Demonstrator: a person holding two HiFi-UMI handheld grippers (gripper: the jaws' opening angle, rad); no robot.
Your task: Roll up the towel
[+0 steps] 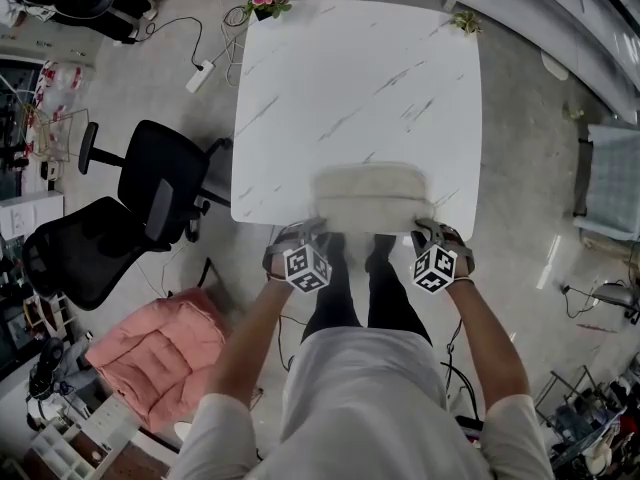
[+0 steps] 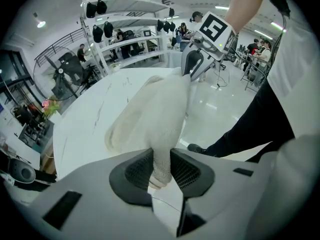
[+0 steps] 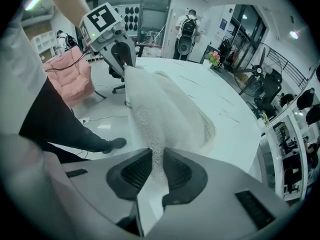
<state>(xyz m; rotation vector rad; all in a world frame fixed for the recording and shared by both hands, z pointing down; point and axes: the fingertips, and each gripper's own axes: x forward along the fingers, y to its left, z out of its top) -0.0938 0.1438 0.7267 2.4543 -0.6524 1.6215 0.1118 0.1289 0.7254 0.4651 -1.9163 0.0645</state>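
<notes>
A cream towel point(image 1: 368, 196) lies folded at the near edge of the white marble table point(image 1: 350, 88). My left gripper point(image 1: 303, 236) holds its near left corner and my right gripper point(image 1: 428, 234) its near right corner. In the left gripper view the towel point(image 2: 155, 114) runs from between the dark pads of my left gripper point(image 2: 161, 168) across to the right gripper point(image 2: 196, 68). In the right gripper view the towel point(image 3: 165, 114) is pinched between the pads of my right gripper point(image 3: 159, 170), and the left gripper point(image 3: 122, 59) grips its far corner.
A pot of pink flowers point(image 1: 268, 0) and a small plant point(image 1: 465, 20) stand on the table's far corners. Two black office chairs point(image 1: 130, 203) and a pink cushion point(image 1: 160, 353) are on the floor to the left. The person's legs point(image 1: 365, 288) stand at the near edge.
</notes>
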